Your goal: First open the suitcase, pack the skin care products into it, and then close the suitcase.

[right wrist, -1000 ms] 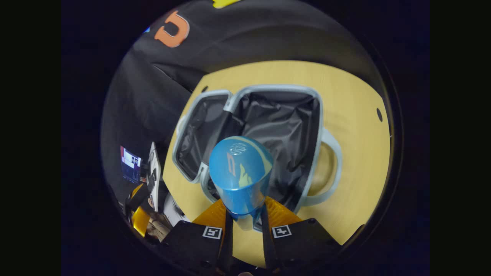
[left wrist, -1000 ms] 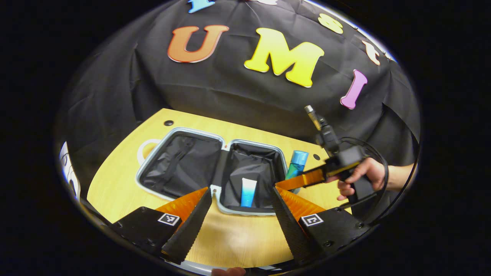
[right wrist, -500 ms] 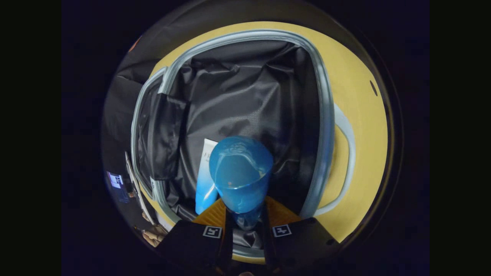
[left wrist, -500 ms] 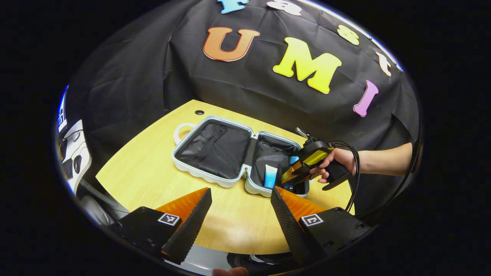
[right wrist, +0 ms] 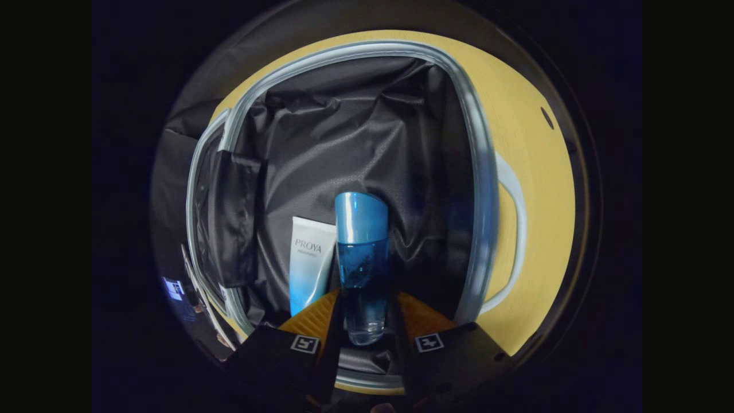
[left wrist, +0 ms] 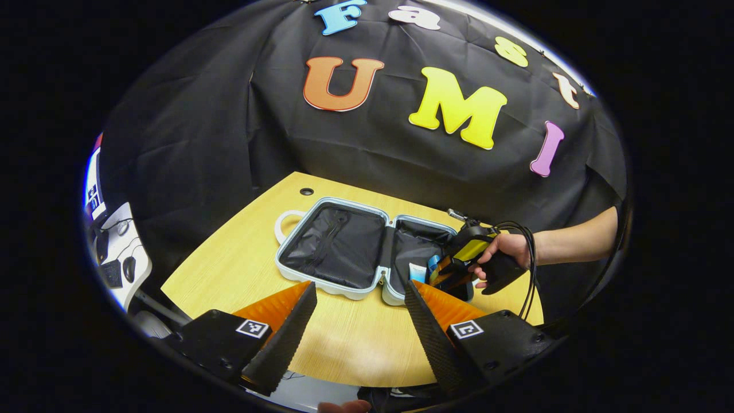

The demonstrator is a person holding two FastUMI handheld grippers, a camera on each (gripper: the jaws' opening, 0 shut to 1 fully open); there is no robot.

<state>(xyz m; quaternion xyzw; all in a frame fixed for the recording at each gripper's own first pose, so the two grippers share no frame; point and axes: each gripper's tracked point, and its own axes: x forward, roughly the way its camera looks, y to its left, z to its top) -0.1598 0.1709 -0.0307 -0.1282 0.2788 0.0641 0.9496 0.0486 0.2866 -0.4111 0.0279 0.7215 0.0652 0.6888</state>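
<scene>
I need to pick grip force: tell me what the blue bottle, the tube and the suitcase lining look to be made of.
Blue bottle: clear, glossy, hard plastic or glass; see-through base with highlights.
Tube: likely soft plastic, matte; flat, white fading to blue.
Suitcase lining: thin dark woven fabric, probably nylon; creased, faint sheen.

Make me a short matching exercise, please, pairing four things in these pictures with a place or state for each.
Things:
1. blue bottle
2. white-and-blue tube
3. suitcase
4. left gripper

Places or states:
A. open, holding nothing
B. lying on the lining beside the bottle
C. between the right gripper's fingers
D. spread open on the table

Pairs: 1-C, 2-B, 3-D, 4-A
</scene>
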